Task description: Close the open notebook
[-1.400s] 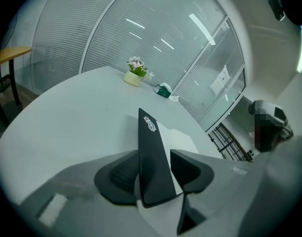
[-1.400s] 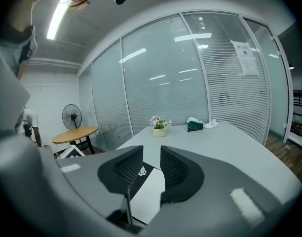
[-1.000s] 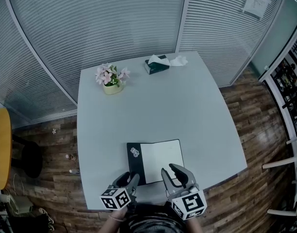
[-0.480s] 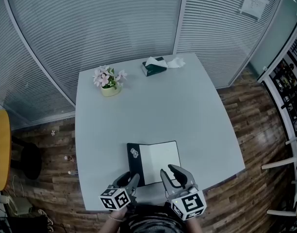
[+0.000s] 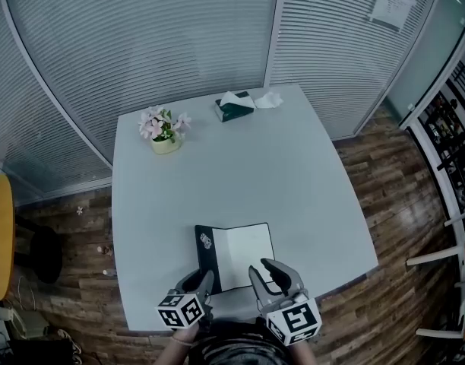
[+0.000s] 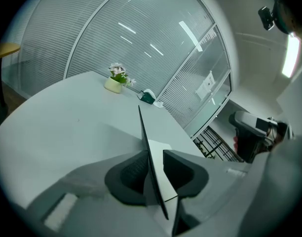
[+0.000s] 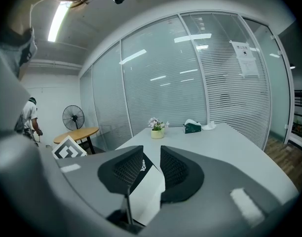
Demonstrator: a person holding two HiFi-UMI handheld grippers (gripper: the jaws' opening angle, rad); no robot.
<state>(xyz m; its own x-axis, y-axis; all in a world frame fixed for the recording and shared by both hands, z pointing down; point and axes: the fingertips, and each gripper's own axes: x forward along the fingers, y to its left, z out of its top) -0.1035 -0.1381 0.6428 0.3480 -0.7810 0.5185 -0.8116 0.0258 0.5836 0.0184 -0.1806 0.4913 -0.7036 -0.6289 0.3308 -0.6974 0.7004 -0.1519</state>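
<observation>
An open notebook (image 5: 234,255) lies at the near edge of the pale surface (image 5: 217,173), its dark cover (image 5: 207,255) on the left and a white page on the right. The left gripper (image 5: 204,281), jaws just closing, straddles the cover's edge with a gap still showing on one side. The right gripper (image 5: 264,271) hovers, jaws apart, over the white page. Potted flowers (image 5: 162,128) and a tissue box (image 5: 234,106) stand at the far end.
</observation>
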